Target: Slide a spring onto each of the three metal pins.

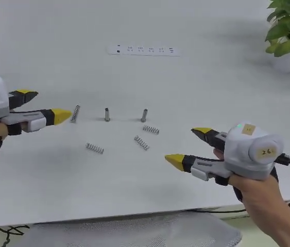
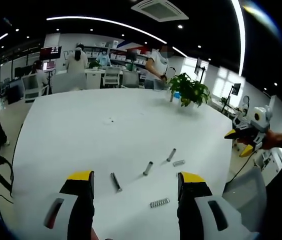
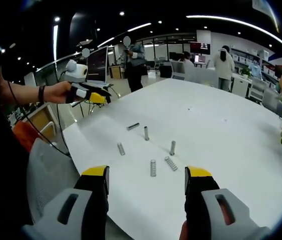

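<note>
Right gripper [image 1: 187,144] sat closest, by the tabletop's [image 1: 211,77] near edge on the right, jaws apart, nothing held. Left gripper [image 1: 44,104] was at the left edge, jaws apart too and empty, one yellow tip just beside the leftmost pin. Tabletop was plain matte white. Power strip [image 1: 143,50] lay toward the far edge, plant [image 1: 289,25] at the far right corner, grey mesh chair [image 1: 134,230] below the near edge. Room was an open office: strip ceiling lights, desks, several people standing. Three short grey metal pins [image 1: 106,115] stood in a row mid-table, two upright, leftmost leaning. Three springs [image 1: 141,142] lay loose and flat on the near side of that row, apart from one another.
</note>
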